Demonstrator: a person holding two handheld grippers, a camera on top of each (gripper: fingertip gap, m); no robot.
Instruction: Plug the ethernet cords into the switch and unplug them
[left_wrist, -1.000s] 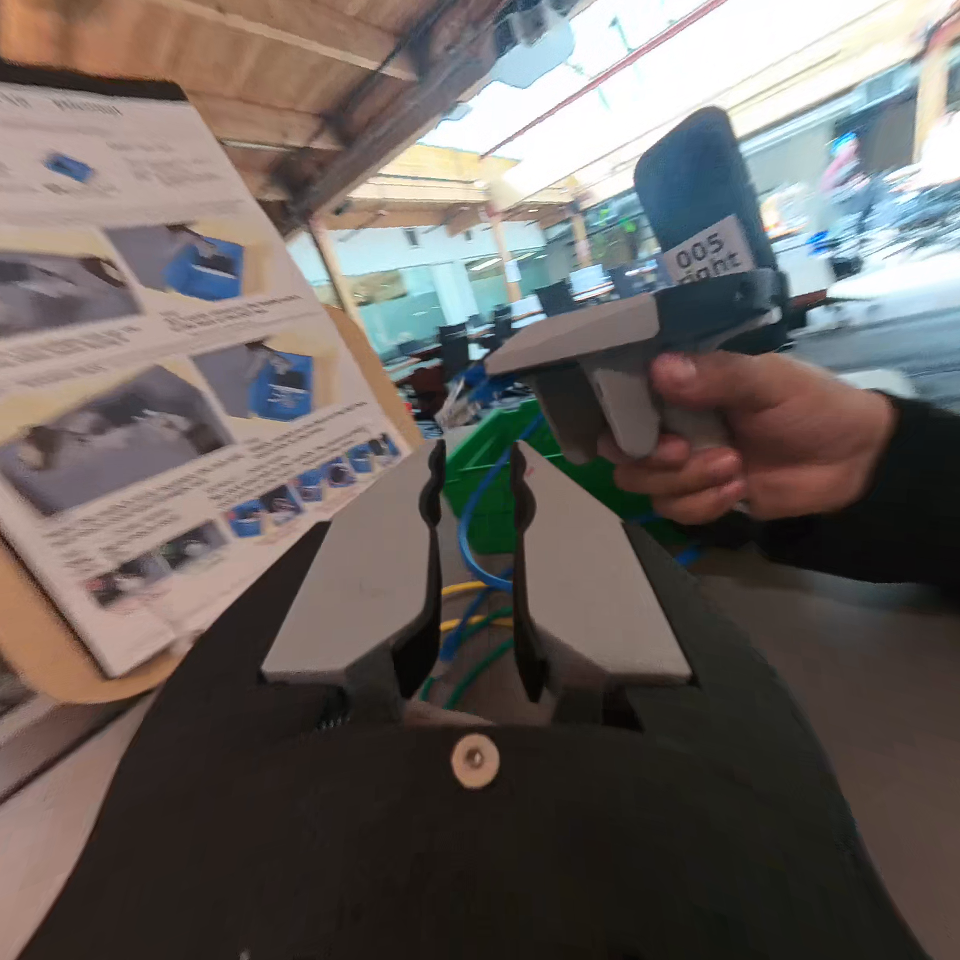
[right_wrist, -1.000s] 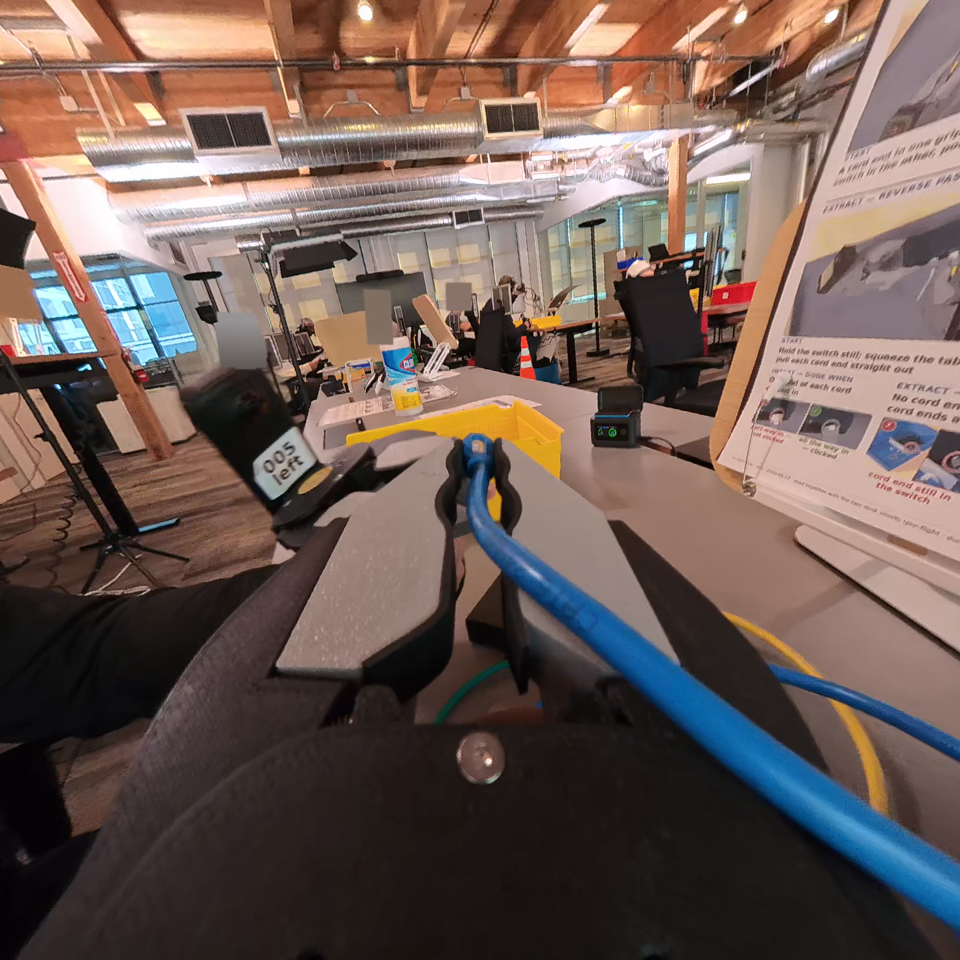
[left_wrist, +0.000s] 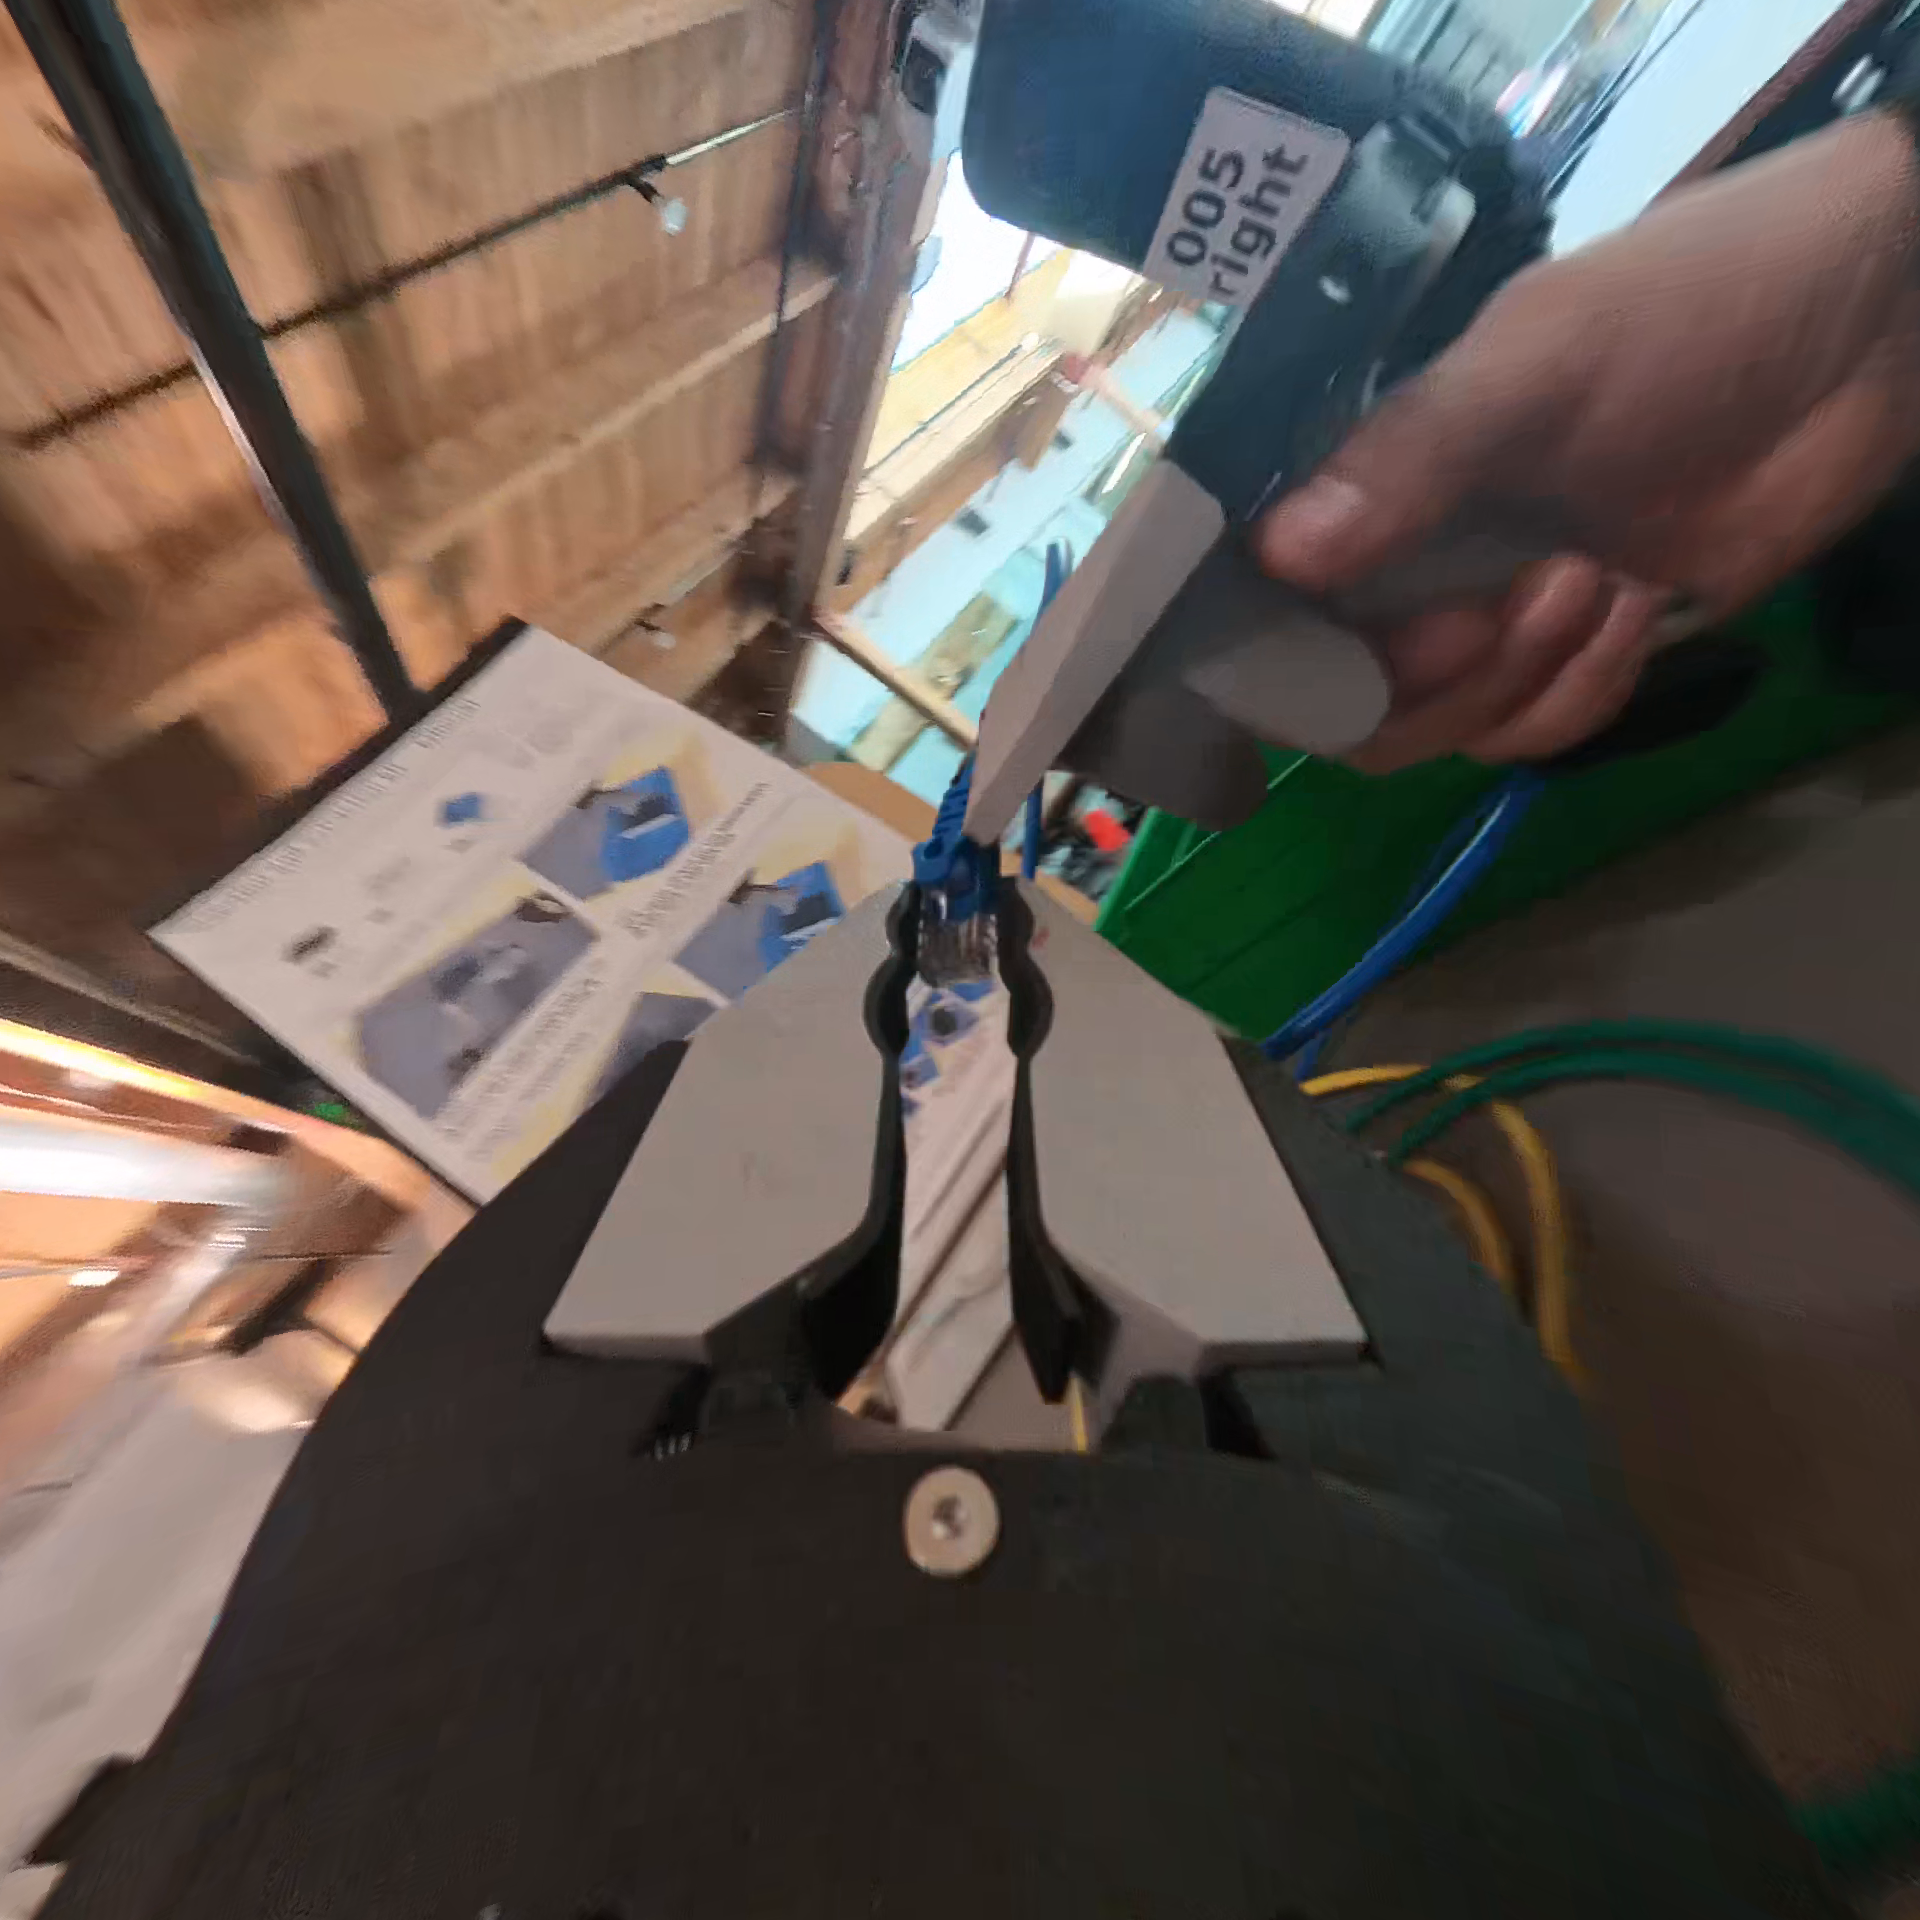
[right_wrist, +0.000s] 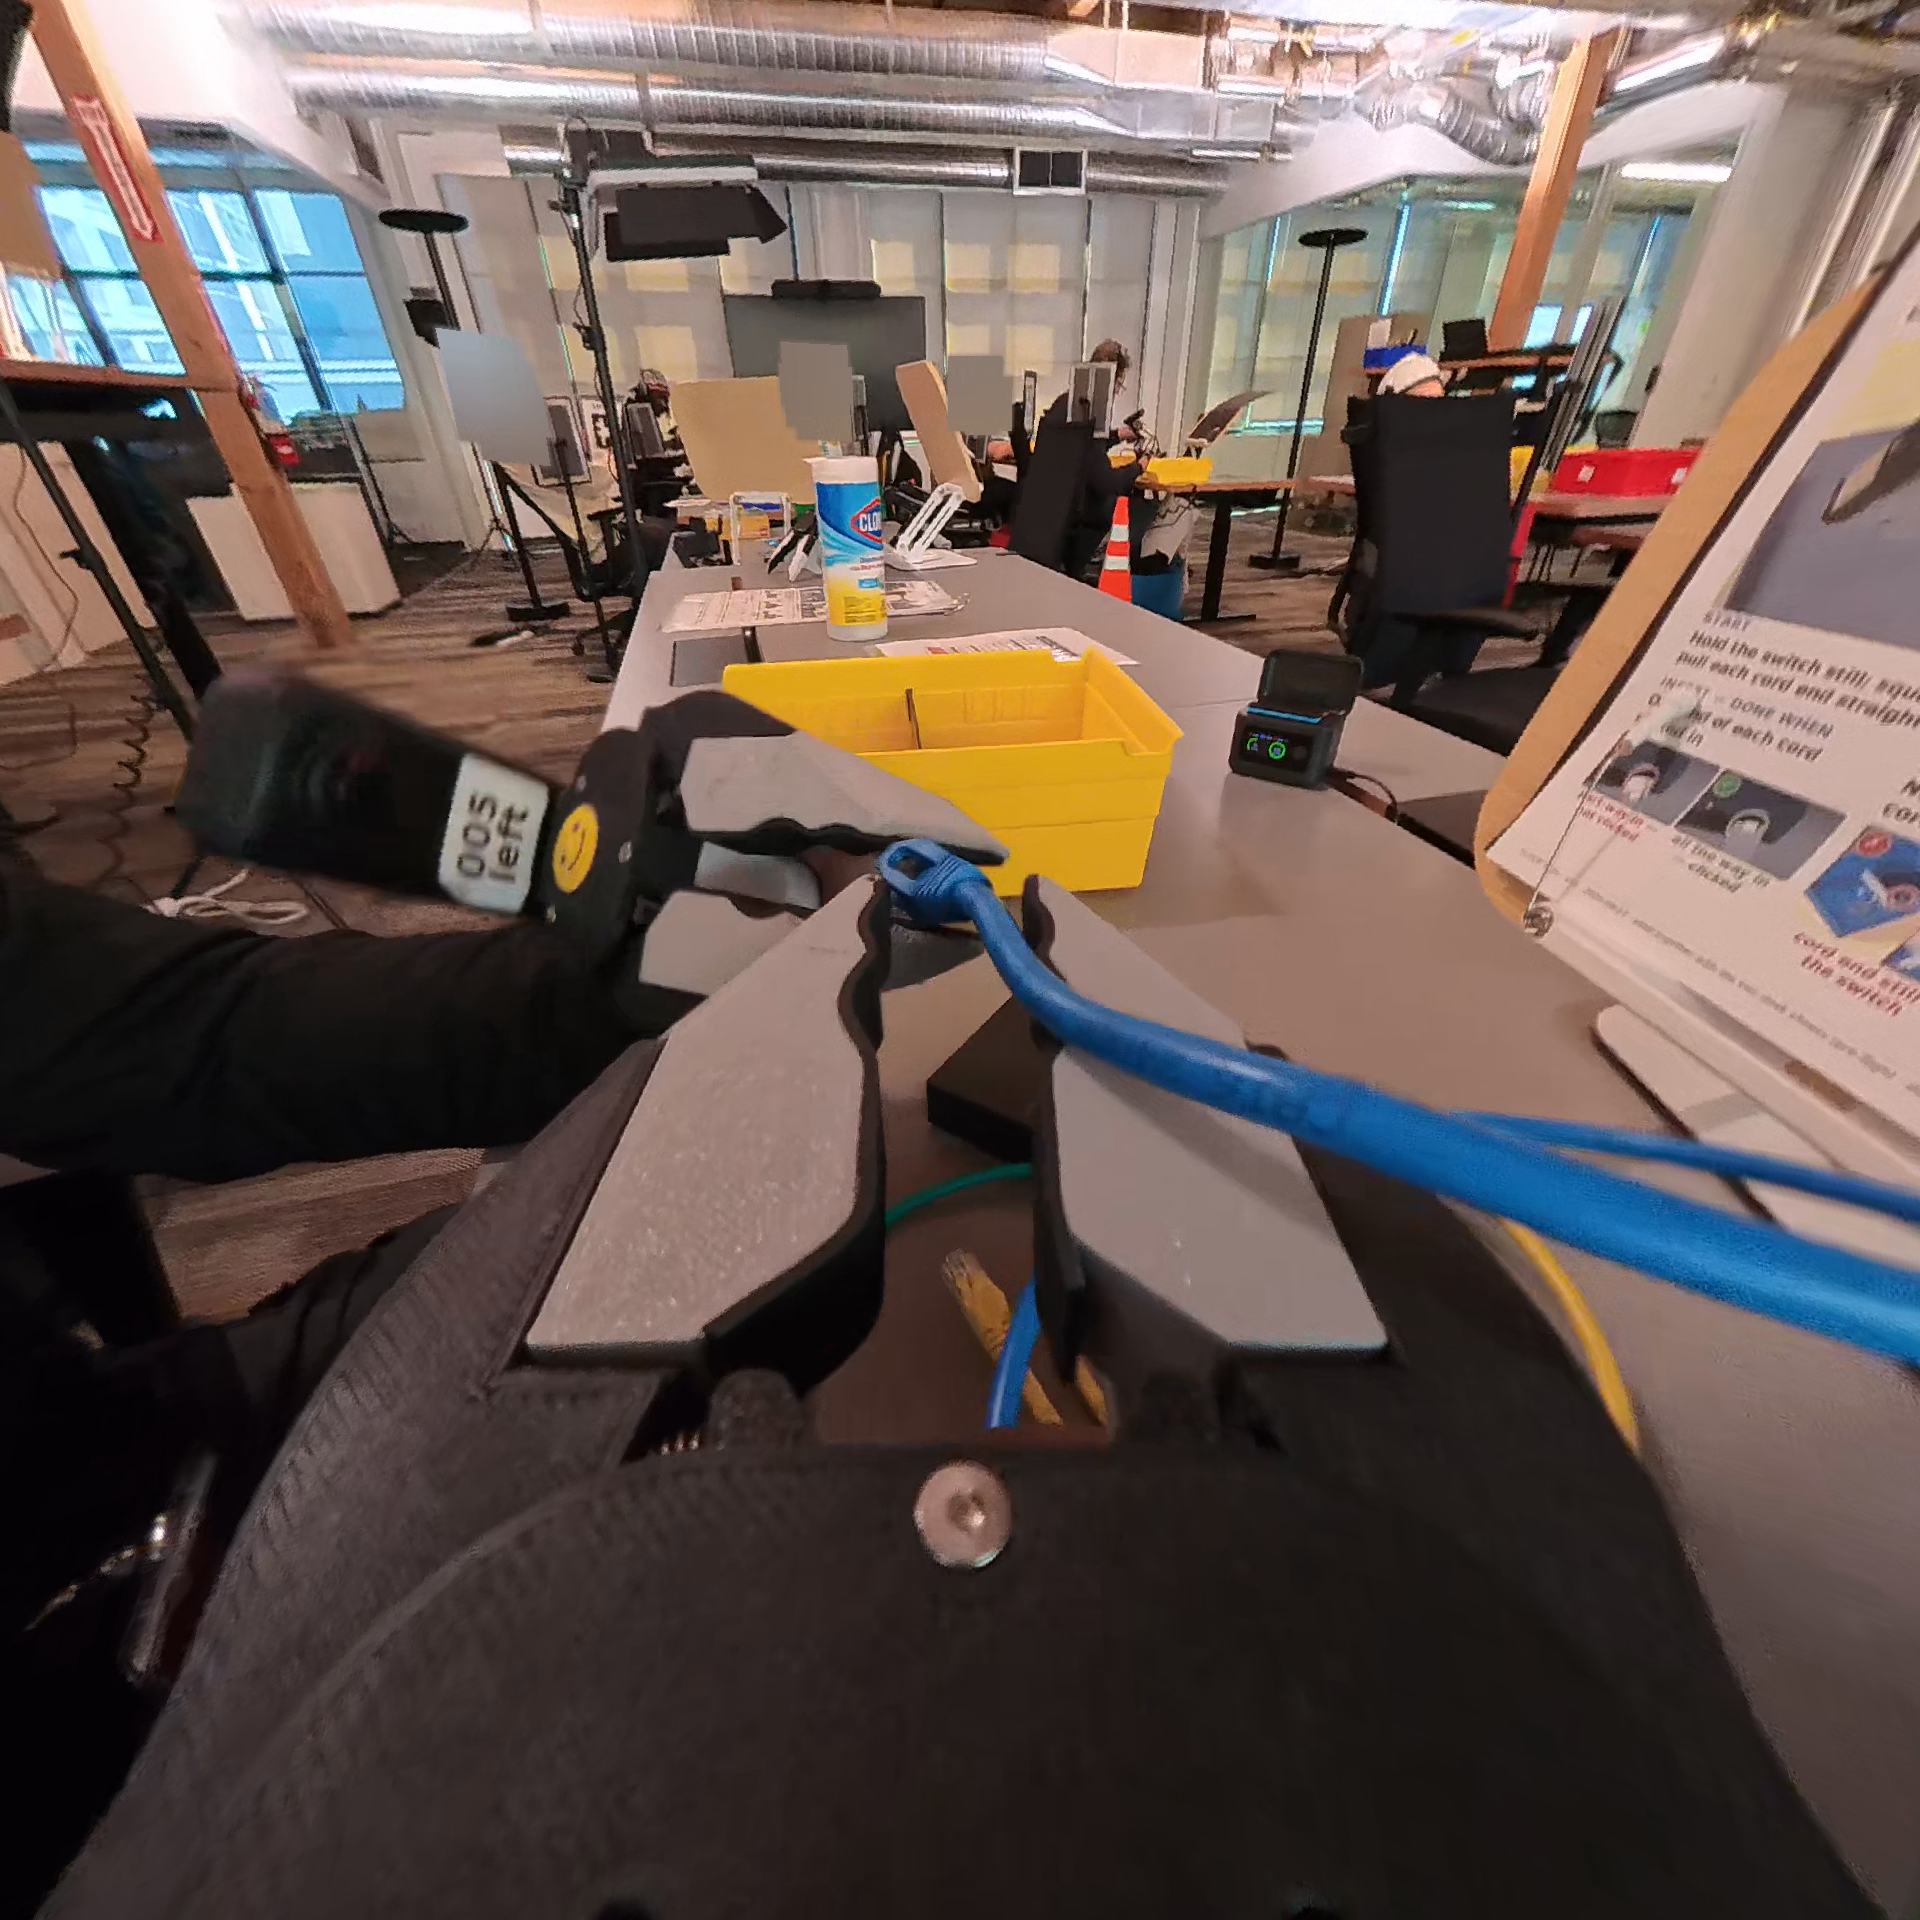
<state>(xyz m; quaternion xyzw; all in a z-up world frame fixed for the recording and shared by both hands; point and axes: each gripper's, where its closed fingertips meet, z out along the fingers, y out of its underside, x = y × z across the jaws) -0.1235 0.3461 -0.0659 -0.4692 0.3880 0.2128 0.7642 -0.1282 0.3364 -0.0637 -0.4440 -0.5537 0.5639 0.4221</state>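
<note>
A blue ethernet cord (right_wrist: 1299, 1101) ends in a clear plug (left_wrist: 951, 940). My left gripper (left_wrist: 961, 925) is shut on that plug at its fingertips, held up above the table. My right gripper (right_wrist: 951, 904) has its jaws parted wider than the cord. The cord's blue boot (right_wrist: 914, 864) lies between the tips and leans on the right finger. The left gripper (right_wrist: 914, 831) meets it from the left there. The right gripper's fingertip (left_wrist: 987, 821) touches the boot just above the plug. A flat black box (right_wrist: 987, 1101), seemingly the switch, lies on the grey table (right_wrist: 1351, 935) beneath the right gripper.
Yellow (right_wrist: 1590, 1340) and green (left_wrist: 1662, 1049) cords lie loose on the table. A green bin (left_wrist: 1351, 883) stands behind them. A yellow bin (right_wrist: 987, 748), a small black device (right_wrist: 1294, 717) and a wipes canister (right_wrist: 850, 551) stand farther back. An instruction board (right_wrist: 1766, 790) stands at the right.
My left gripper has tilted upward, moved to the right gripper's tips and closed on the blue plug. The right gripper's jaws, shut on the cord before, have widened.
</note>
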